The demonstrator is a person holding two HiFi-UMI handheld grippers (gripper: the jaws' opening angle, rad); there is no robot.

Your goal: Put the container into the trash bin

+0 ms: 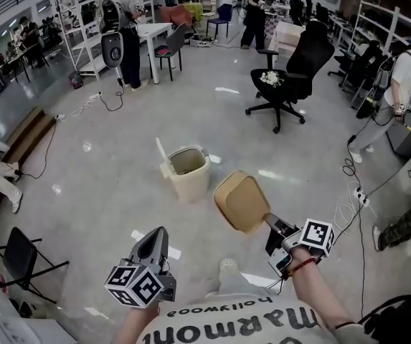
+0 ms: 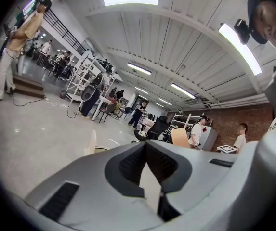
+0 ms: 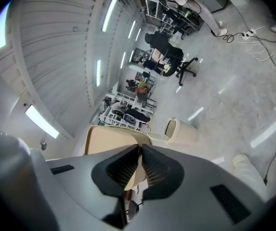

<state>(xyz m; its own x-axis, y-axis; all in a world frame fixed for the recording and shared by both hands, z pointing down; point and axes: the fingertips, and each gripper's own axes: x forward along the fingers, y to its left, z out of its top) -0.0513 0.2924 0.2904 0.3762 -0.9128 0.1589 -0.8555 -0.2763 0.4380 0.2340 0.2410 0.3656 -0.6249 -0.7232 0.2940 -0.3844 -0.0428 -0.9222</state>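
Head view shows the right tongs (image 1: 268, 221) clamped on the near edge of a flat tan container (image 1: 241, 201), held in the air. Its long axis runs straight out from those tongs, and its far end points ahead-left at the open beige trash bin (image 1: 189, 172), which stands on the floor just beyond. Closed and empty, the left tongs (image 1: 158, 236) hang short of the bin.

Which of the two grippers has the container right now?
The right gripper, shut on the edge of the tan container, held in the air short of the trash bin. The left gripper is shut on nothing.
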